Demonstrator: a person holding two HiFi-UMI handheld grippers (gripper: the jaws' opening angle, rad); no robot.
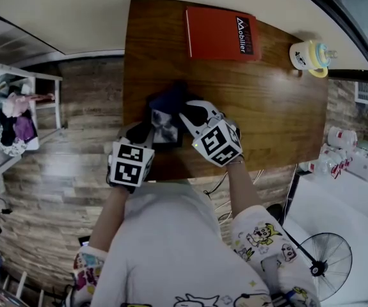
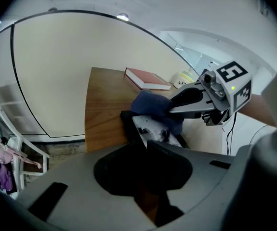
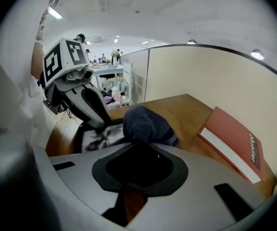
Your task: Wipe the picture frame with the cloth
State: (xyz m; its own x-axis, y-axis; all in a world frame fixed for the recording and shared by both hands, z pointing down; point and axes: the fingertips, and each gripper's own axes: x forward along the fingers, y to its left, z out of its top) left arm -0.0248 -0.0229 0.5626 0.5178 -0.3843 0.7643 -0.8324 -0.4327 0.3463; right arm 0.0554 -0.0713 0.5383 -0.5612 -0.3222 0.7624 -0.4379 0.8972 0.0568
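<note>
here, the picture frame point(image 1: 165, 128) is pinched at its near edge by the left gripper point(image 1: 144, 135); the cloth point(image 1: 168, 98), clamped in the right gripper point(image 1: 187, 118), is rested on the frame's face.

ahead of right tool point(image 1: 193, 115) and its cloth point(image 1: 169, 99): bare desk point(image 1: 280, 114), open | far ahead: red book point(image 1: 221, 34) lying flat, cup point(image 1: 310, 56) further right, both well apart | to its left: tilted picture frame point(image 1: 164, 128) held by left tool point(image 1: 144, 135), blocking | left of left tool: desk edge, free air
</note>
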